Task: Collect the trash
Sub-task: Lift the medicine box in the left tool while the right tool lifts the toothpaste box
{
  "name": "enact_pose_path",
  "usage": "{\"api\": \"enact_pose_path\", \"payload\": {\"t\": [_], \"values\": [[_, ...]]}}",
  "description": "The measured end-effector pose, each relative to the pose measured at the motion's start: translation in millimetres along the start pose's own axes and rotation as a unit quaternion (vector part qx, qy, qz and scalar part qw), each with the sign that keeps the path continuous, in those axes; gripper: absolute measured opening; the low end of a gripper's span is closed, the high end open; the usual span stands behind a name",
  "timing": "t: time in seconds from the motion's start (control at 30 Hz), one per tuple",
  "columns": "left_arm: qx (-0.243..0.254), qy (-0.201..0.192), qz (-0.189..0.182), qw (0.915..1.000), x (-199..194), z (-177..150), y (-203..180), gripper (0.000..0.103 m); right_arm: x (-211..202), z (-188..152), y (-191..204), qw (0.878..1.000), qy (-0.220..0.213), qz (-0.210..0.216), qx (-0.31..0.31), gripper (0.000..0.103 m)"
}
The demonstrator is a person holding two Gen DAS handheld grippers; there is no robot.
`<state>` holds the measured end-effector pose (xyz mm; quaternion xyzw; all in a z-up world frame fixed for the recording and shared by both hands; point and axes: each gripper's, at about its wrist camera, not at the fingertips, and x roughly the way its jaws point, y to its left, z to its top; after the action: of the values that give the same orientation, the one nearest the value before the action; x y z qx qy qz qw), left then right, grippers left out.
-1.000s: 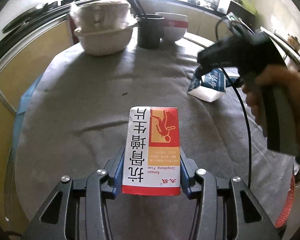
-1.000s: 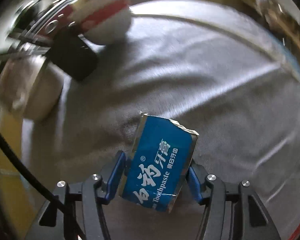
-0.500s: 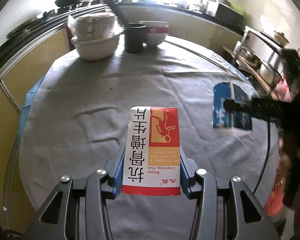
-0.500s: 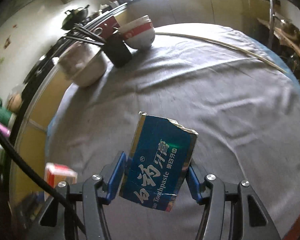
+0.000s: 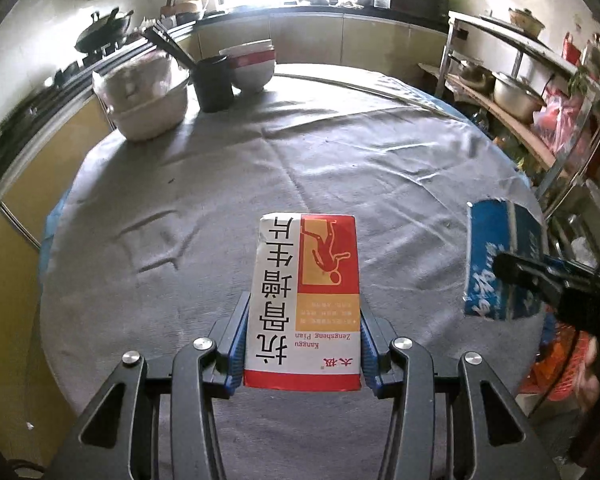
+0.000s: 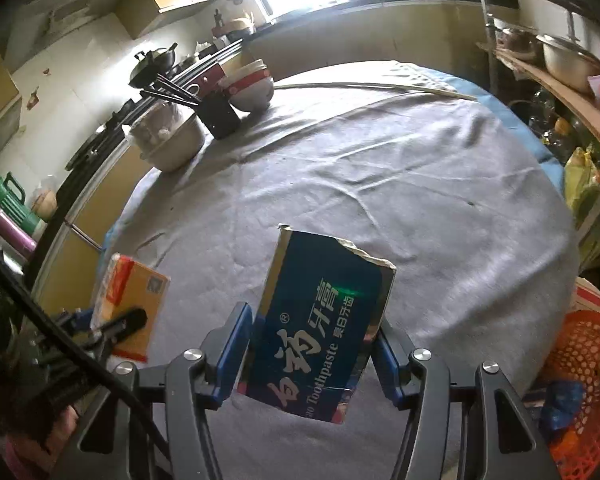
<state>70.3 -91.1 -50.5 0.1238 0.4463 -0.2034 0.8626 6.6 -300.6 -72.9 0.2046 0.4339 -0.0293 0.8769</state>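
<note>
Left tongs (image 5: 304, 344): pinched on the red-and-white medicine box (image 5: 306, 300), which is held upright by its two sides, clear of the bench (image 5: 220, 208).
Right tongs (image 6: 314, 354): pinched on the blue toothpaste box (image 6: 324, 320), whose torn top edge is tilted slightly; it too is carried above the grey cloth.
Bench: a round top is draped in wrinkled cloth, with bowls (image 5: 252, 66) and a black chopstick holder (image 5: 214, 84) grouped at the far edge.
Basket: an orange mesh basket (image 6: 580, 364) is seen beside the bench on the right, judged the likely place for the trash.
Risk: the thin cardboard could be crushed or let slip if the grip is loosened early, and either box could be dropped beside the basket rather than in it.
Risk, second: the two tools are held near each other, so a clash on the way down is possible.
View difference: the basket's open weave is shown clearly only by the right wrist view; in the left wrist view just an orange blur is caught at the right edge.
</note>
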Motion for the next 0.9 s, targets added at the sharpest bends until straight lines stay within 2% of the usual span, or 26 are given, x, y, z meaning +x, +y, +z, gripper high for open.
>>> {"api": "enact_pose_path", "payload": {"t": [0.37, 0.9], "values": [[0.033, -0.008, 0.040, 0.9986, -3, 3, -27, 0.049, -12, -18, -18, 1.000, -0.017, -0.001, 0.007, 0.060], [0.070, -0.018, 0.054, 0.9959, -11, 4, -61, 0.049, -28, -30, -43, 0.998, -0.027, 0.020, 0.044, 0.060]]}}
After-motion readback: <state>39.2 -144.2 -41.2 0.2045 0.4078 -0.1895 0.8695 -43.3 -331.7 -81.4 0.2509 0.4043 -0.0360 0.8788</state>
